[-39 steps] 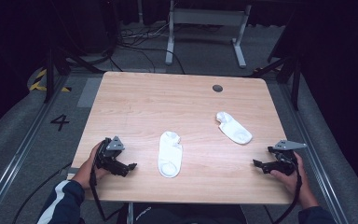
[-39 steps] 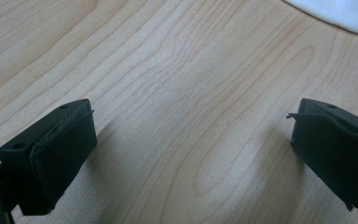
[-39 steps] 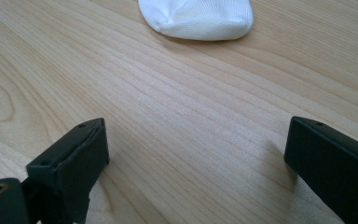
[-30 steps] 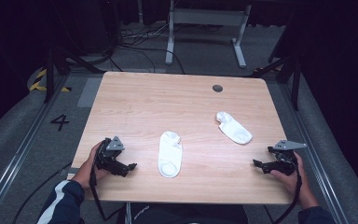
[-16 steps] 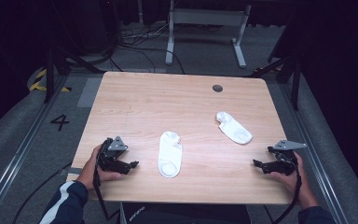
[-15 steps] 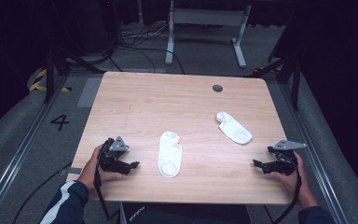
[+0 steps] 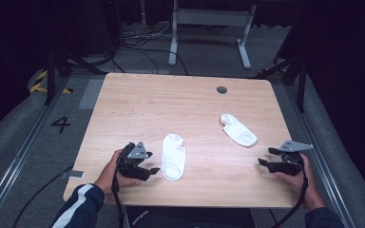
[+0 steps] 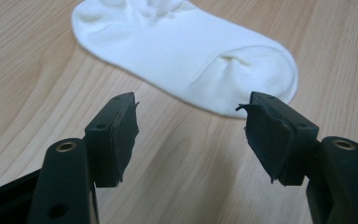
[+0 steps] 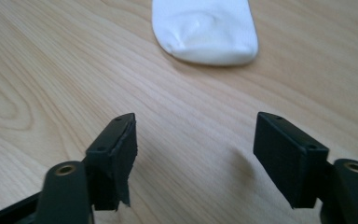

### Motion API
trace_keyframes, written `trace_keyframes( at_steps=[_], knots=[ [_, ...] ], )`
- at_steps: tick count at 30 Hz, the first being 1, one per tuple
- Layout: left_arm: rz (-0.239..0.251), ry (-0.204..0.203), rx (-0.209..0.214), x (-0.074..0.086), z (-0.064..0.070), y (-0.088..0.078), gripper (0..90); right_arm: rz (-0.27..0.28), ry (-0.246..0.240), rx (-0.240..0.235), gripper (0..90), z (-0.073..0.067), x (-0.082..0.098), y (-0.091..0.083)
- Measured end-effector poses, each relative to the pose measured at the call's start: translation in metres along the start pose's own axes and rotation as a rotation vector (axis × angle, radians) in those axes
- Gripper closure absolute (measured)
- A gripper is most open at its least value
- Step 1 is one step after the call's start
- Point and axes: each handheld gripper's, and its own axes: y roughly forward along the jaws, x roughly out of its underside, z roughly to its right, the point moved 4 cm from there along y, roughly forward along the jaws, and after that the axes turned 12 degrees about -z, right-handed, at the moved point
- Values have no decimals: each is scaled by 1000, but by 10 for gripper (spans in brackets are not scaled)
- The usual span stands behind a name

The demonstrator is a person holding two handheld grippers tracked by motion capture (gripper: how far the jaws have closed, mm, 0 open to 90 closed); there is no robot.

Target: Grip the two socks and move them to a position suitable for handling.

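White sock [image 8: 186, 60] ahead of left hand-held gripper [image 8: 191, 135], second sock [image 7: 238, 129] in high view

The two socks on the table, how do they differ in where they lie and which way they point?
The near sock lies in front of the left gripper, almost at its jaws; the far sock lies well ahead of the right gripper. The near sock runs straight along the table's depth; the far sock lies slanted. Both are short, white and flat on the wood, neither gripped.
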Motion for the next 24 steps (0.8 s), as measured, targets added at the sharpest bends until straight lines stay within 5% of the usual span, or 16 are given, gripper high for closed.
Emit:
trace_keyframes(
  at_steps=[8,11,15,24],
  knots=[
    [2,73,51,-21,15,13,475,54,-116,-2,456,-16,-37,-15],
    [-18,118,72,-28,23,22,515,22,-196,-22,538,-31,-60,-3],
    [-33,144,101,-32,29,33,549,-3,-242,-25,584,-37,-70,11],
    [-24,162,107,-32,27,39,574,-89,-220,-15,643,-29,-82,53]
  ],
)
